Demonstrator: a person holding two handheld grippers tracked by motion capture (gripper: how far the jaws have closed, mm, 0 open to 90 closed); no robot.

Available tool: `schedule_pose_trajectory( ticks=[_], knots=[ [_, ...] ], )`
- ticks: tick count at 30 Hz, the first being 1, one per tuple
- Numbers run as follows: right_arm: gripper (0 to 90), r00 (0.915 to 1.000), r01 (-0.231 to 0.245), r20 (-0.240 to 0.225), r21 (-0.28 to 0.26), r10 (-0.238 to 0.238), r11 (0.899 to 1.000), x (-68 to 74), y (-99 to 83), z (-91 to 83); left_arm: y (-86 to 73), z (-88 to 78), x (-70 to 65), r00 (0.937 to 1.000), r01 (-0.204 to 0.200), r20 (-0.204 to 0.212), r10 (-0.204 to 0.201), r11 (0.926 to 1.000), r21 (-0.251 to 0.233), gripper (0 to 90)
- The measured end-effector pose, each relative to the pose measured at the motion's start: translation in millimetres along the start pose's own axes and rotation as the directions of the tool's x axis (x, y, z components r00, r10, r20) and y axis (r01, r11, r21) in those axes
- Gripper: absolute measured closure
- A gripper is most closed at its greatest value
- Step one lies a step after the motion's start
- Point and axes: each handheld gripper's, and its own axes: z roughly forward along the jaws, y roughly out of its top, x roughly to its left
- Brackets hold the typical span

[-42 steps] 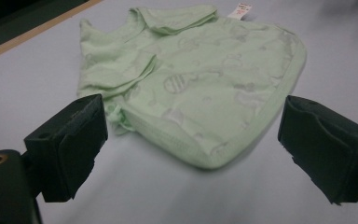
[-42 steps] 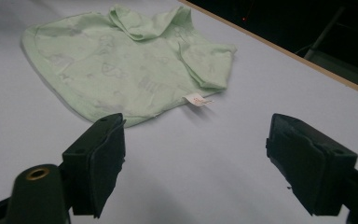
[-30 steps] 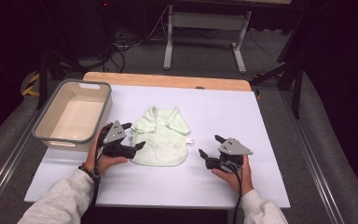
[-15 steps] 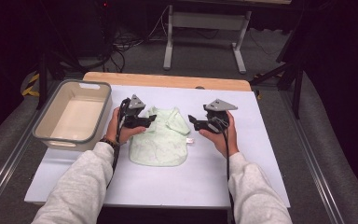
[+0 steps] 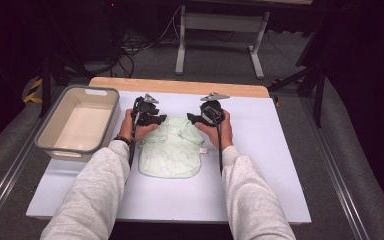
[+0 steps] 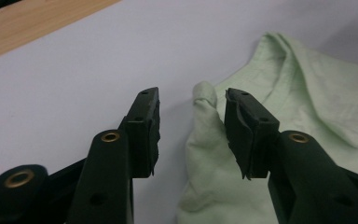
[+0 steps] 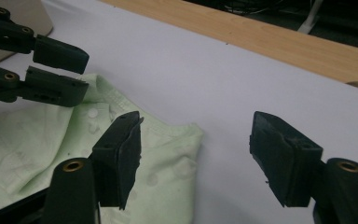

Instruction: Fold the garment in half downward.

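A small pale green garment [image 5: 172, 150] lies flat on the white table [image 5: 280, 165], collar end away from the person. My left gripper [image 5: 162, 120] is at its far left corner. In the left gripper view the jaws [image 6: 191, 100] have just been closing and stand partly open around a rolled sleeve edge of the garment [image 6: 307, 107]; a gap remains at the left jaw. My right gripper [image 5: 190, 118] is at the far right corner. Its jaws [image 7: 196, 128] have also been closing and still stand wide over the garment's corner [image 7: 28, 144], not pressing it.
A grey bin [image 5: 100, 92] stands on the table left of the garment. A wooden strip [image 5: 180, 86] runs along the table's far edge. In the right gripper view, the left gripper [image 7: 85, 74] is close by at the upper left.
Both hands have moved away from the person, from the garment's near sides to its far corners. Both pairs of jaws have narrowed.
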Motion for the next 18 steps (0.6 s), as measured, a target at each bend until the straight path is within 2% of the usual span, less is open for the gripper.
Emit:
schedule_pose_trajectory(
  ticks=[2,8,9,13,15,17,18],
  knots=[
    [36.8,0.9997,0.015,0.02,0.021,-0.015,1.0,2.1,-1.4,8.5,-0.6,3.6,3.6,0.9999,0.014,0.003,-0.014,0.9999,0.006,58.0],
    [39.3,0.9997,-0.014,0.019,0.039,0.013,0.999,-2.0,-6.6,22.5,-1.6,10.7,9.9,0.9988,0.041,0.026,-0.041,0.9991,0.015,58.0],
    [40.4,0.9992,-0.021,0.035,0.043,0.02,0.999,-3.6,-8.0,26.6,-1.8,12.7,11.3,0.999,0.039,0.022,-0.039,0.9989,0.027,59.6],
    [42.1,0.9984,-0.029,0.049,0.055,0.027,0.998,-5.3,-10.4,32.5,-2.5,17.1,14.5,0.9988,0.046,0.017,-0.046,0.9983,0.037,63.9],
    [42.5,0.9988,-0.036,0.035,0.056,0.034,0.998,-5.6,-12.0,37.0,-2.4,18.9,15.5,0.9984,0.054,0.015,-0.055,0.9976,0.043,64.6],
    [42.8,0.9976,-0.011,0.069,0.083,0.005,0.996,-4.4,-13.2,41.3,-1.5,19.6,15.3,0.9989,0.044,0.013,-0.044,0.9977,0.052,66.9],
    [43.6,0.9978,-0.01,0.065,0.084,0.005,0.996,-4.7,-13.5,42.5,-1.1,20.4,15.6,0.9987,0.05,0.008,-0.051,0.9972,0.056,67.2]
  ],
)
